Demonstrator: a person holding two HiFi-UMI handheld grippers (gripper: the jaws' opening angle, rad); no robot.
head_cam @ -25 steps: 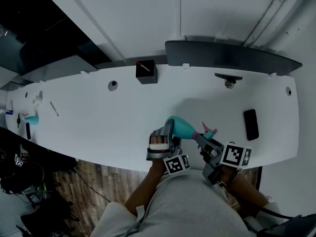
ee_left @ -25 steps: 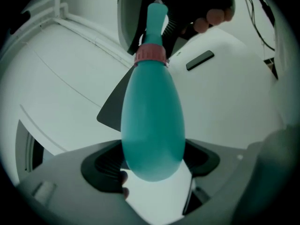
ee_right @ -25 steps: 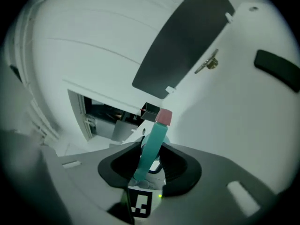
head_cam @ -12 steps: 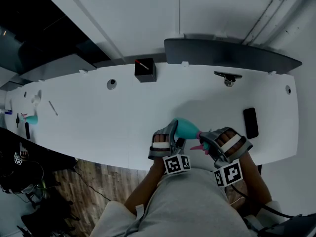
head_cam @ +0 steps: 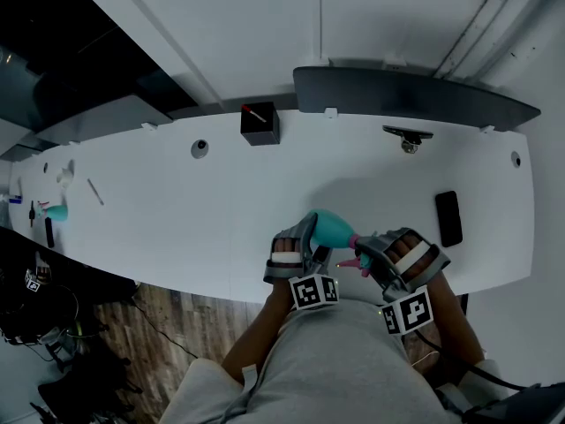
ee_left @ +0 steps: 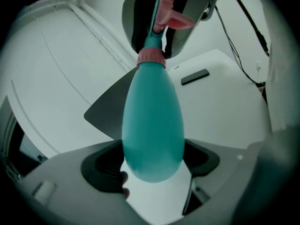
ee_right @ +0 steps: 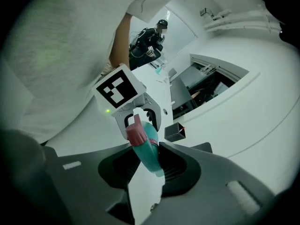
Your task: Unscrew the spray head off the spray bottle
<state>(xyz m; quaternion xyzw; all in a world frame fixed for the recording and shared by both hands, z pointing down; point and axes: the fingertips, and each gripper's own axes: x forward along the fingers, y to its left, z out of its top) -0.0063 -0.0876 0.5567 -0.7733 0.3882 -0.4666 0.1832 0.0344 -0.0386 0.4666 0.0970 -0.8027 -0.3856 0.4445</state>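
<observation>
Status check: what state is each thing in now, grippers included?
Spray bottle: held up off the table.
Spray head: on the bottle's neck, not yet off.
Left gripper: shut on the bottle's body.
Right gripper: shut on the spray head.
Phone: flat on the table, screen dark.

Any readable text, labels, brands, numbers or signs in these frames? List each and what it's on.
No words, brands or numbers are readable.
On the left marker cube and right marker cube: black-and-white square patterns, no letters.
On the black box: red-and-white mark, too small to read.
On the spray bottle and spray head: no label shows.
</observation>
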